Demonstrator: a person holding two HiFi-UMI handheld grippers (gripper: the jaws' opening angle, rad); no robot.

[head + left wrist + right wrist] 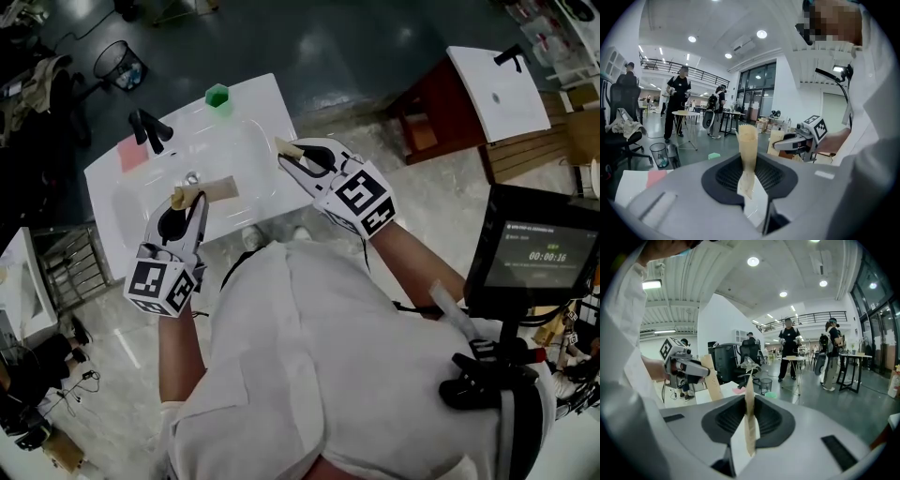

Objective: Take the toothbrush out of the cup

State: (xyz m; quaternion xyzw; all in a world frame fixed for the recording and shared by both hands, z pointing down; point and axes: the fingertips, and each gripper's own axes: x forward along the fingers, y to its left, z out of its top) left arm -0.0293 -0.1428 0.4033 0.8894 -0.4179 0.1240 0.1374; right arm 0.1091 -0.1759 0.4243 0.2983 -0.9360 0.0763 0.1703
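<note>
A green cup (217,95) stands on the back rim of a white washbasin (253,112), near the corner and well apart from the black faucet (150,128) and a pink pad (133,155). No toothbrush can be made out in the cup or anywhere else (the cup is too small in every view to show what it contains). The left gripper (187,196) hangs over the basin's bowl and the right gripper (288,150) over its near right edge. Each has its tan-taped jaws pressed together on nothing. Both are well apart from the cup. On the floor beyond, a mesh wastebasket (120,64) holds some litter.
</note>
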